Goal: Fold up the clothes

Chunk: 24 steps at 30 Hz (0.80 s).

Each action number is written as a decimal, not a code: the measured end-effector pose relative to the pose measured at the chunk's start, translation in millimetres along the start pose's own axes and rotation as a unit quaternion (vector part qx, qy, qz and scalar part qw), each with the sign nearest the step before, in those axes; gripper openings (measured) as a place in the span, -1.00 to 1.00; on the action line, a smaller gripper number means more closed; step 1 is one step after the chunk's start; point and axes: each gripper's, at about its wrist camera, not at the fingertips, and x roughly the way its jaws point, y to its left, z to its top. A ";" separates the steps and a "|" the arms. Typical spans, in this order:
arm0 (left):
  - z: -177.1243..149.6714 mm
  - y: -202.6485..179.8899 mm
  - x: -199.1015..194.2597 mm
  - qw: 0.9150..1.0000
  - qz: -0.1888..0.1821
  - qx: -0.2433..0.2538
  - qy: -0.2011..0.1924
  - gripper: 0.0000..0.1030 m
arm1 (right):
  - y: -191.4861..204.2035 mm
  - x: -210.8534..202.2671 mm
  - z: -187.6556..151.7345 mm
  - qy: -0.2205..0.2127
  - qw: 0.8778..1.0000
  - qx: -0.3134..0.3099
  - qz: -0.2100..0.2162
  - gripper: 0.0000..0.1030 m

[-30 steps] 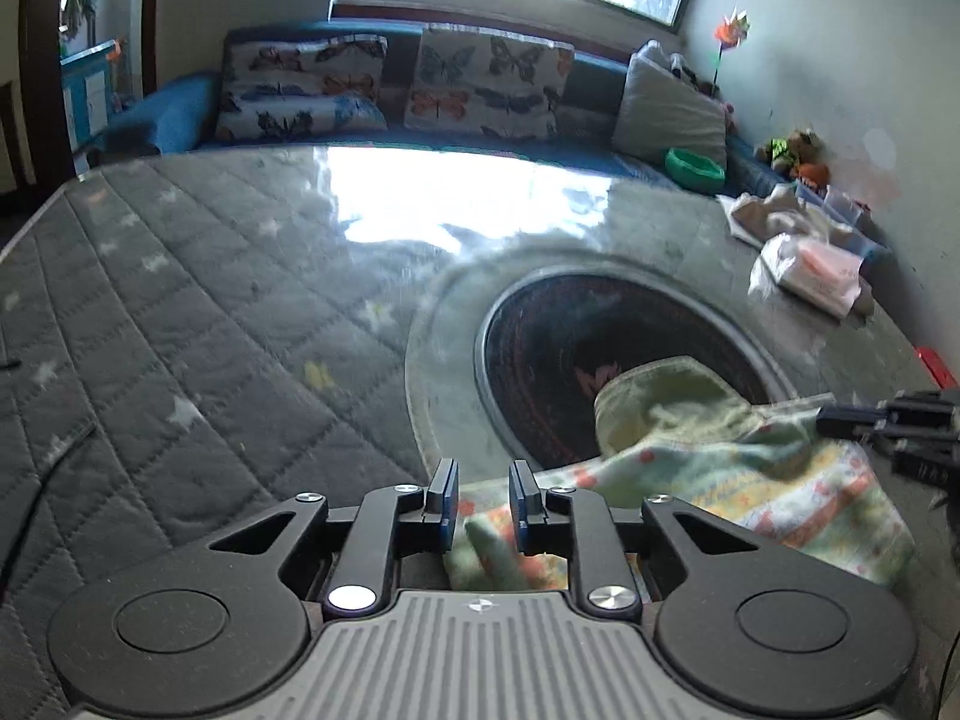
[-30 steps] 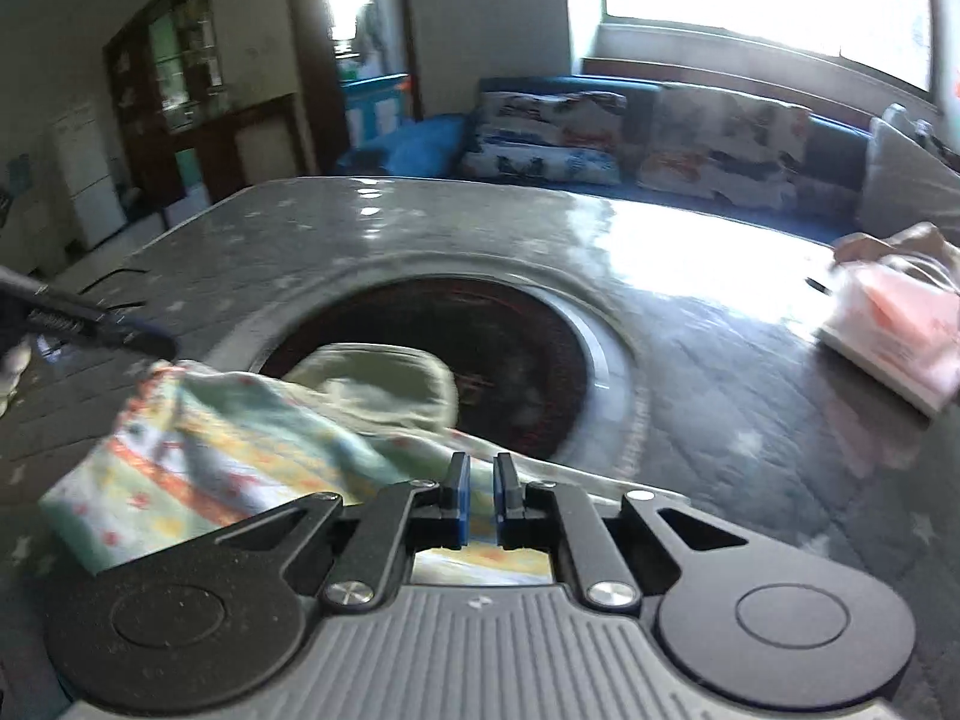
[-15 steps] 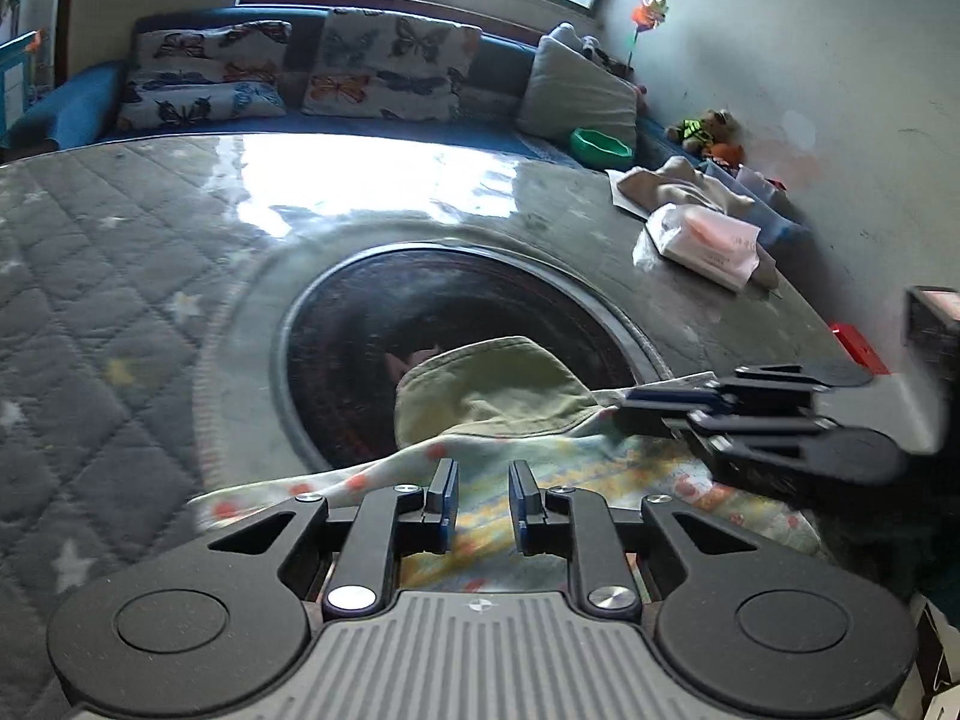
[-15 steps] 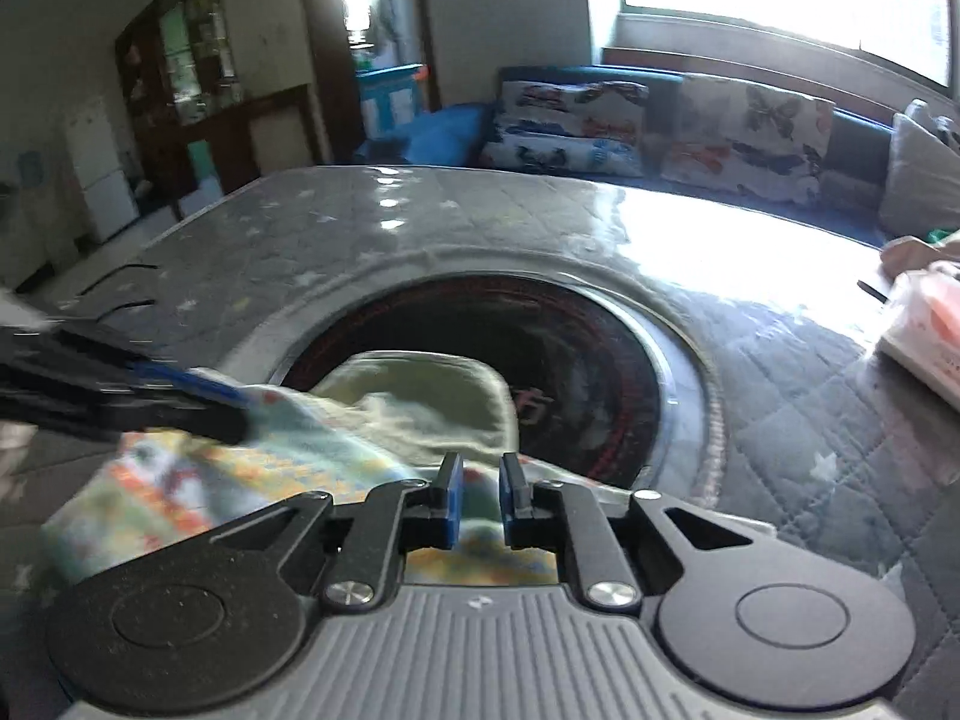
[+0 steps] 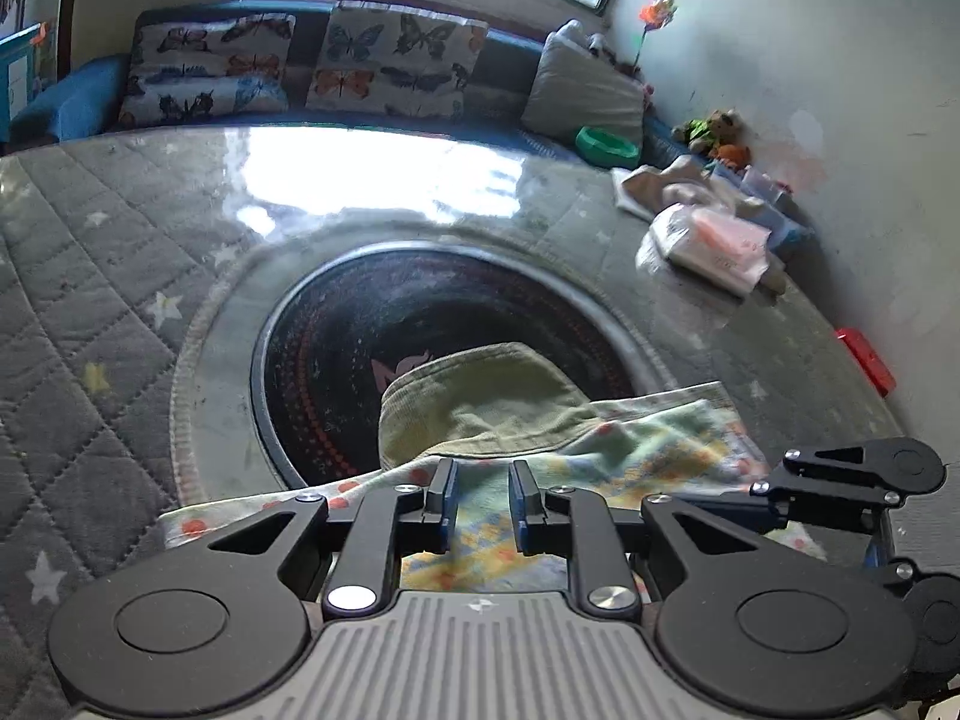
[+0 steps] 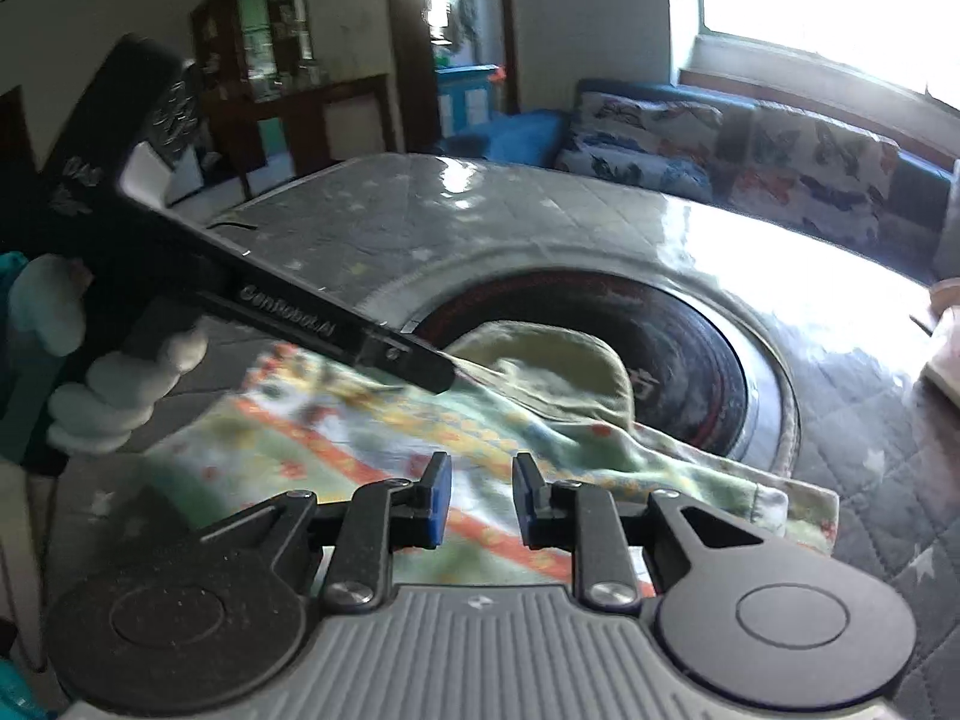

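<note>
Lying across the near edge of the quilted grey table cover (image 5: 90,276), a colourful patterned garment (image 5: 660,450) is seen with a plain olive-green part (image 5: 492,396) spread over the rim of the dark round inset (image 5: 360,324) at the table's centre. At the left of the right wrist view, a gloved hand (image 6: 120,384) is wrapped round the handle of the left gripper (image 6: 435,369), whose fingers reach onto the garment where print meets green. From its own camera, the left gripper (image 5: 483,501) is shown with jaws narrowly parted and cloth beneath the gap; whether the pads pinch the fabric cannot be told. Further right, the right gripper (image 6: 477,501) is held low over the striped print (image 6: 372,462), its jaws opening, the blue pads (image 6: 437,501) clear of the cloth that lies under them. At the far right of the table, a plastic-wrapped packet (image 5: 714,243) and loose pale cloth (image 5: 654,186) are set near the wall, well apart from the garment
</note>
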 end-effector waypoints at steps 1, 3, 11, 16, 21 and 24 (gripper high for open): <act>-1.8 -2.3 -7.0 1.000 -0.004 0.003 -0.006 -0.61 | 4.1 -4.4 -0.8 -0.001 1.000 -0.005 0.005 -0.58; -7.5 -7.8 -20.7 1.000 -0.011 0.008 -0.015 -0.60 | 11.8 -11.8 -2.9 -0.001 1.000 -0.014 0.015 -0.58; -53.7 -29.9 -56.9 0.999 -0.030 0.026 -0.022 -0.60 | 41.5 -23.9 -22.8 0.002 0.999 -0.047 0.022 -0.58; -75.4 -28.4 -52.4 0.999 -0.031 0.009 -0.005 -0.61 | 45.4 -21.1 -33.8 0.010 0.999 -0.038 0.018 -0.59; -81.2 -20.4 -53.1 1.000 -0.027 -0.006 -0.005 -0.61 | 38.9 -32.3 -37.9 0.006 1.000 -0.021 0.011 -0.59; -82.7 -18.8 -54.5 1.000 -0.028 -0.006 -0.007 -0.62 | 28.4 -35.4 -43.1 0.011 1.000 -0.003 -0.003 -0.59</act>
